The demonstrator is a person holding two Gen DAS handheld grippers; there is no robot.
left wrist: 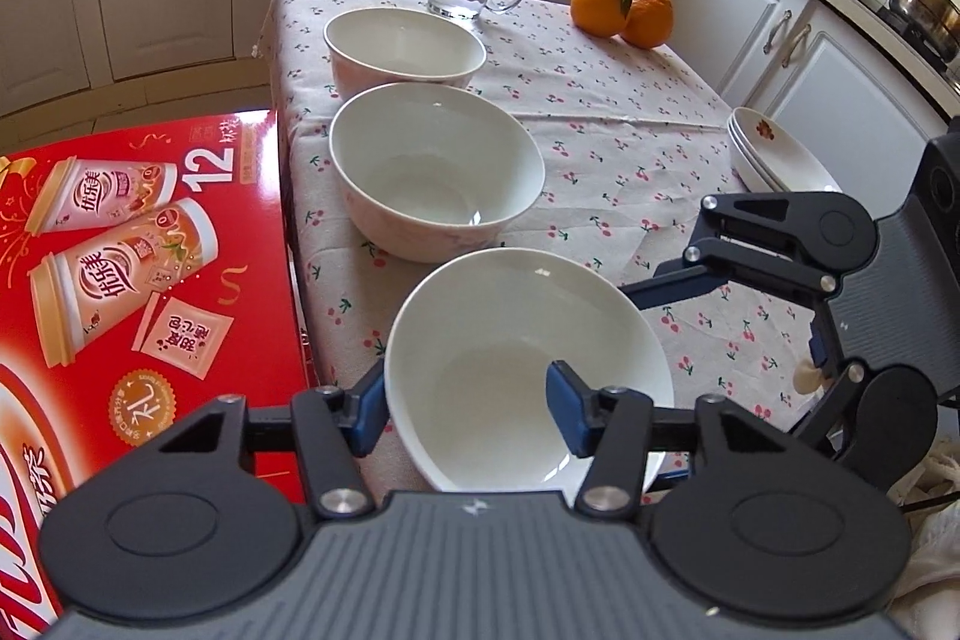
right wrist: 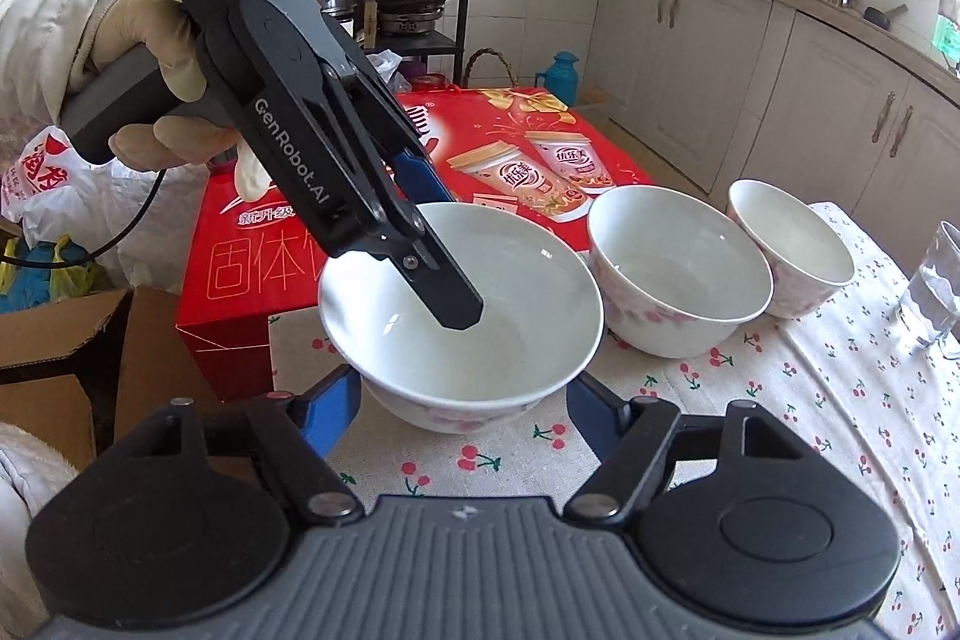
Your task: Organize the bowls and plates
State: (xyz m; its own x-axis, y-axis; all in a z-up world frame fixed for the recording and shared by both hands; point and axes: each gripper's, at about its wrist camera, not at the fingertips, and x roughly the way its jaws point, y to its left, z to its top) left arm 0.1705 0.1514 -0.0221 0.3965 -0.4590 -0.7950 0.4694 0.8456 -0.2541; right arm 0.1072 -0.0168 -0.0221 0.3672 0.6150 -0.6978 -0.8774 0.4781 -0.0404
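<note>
- Bowls: three sit unstacked in a row along the desk's edge beside the red box [left wrist: 138,244]; nearest bowl [left wrist: 522,370], middle bowl [left wrist: 435,172], far bowl [left wrist: 405,49].
- Plates [left wrist: 774,154] already sit stacked at the opposite edge.
- Left tongs [left wrist: 468,415] clamp the nearest bowl's wall, one finger inside.
- Right tongs [right wrist: 462,409] straddle that bowl; contact unclear.
- Stacking bowls likely remains.

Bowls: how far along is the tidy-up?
Done: the plates sit in one stack. In hand: the left hand-held gripper pinches the nearest bowl by its wall, one finger inside; the right hand-held gripper straddles it, contact unclear. Left: the middle bowl and far bowl stand separate, nothing nested yet.
</note>
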